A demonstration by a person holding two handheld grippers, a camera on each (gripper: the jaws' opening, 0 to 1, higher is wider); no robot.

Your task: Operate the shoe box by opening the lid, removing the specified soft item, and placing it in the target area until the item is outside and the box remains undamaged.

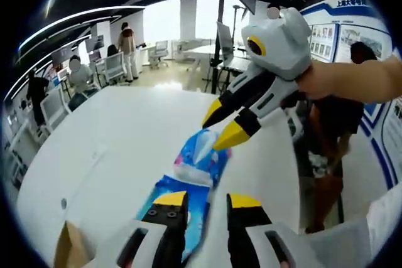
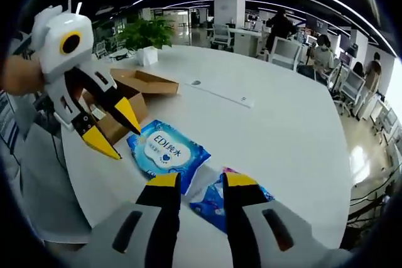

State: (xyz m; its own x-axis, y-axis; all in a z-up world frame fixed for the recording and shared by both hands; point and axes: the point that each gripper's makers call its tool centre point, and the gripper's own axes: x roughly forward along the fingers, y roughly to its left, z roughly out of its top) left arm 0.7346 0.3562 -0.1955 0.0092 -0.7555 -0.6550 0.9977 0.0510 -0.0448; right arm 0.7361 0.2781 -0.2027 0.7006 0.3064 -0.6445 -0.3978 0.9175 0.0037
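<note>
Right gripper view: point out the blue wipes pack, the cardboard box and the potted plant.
blue wipes pack [image 2: 166, 149], right gripper view, on its white label.
cardboard box [image 2: 147, 82], right gripper view, on the open lid flap.
potted plant [image 2: 146, 34], right gripper view, on its green leaves.

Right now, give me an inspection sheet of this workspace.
Surface: white table, mostly bare.
Job's things: cardboard shoe box, lid open; blue wipes pack lying flat on the table outside the box.
Clutter: second soft pack beside the first; small white pot with a plant at the far edge.
Grippers: left tool open above the wipes pack; right tool open, empty.
Cables: nothing seen.
Surroundings: open office, desks, chairs, people.
</note>
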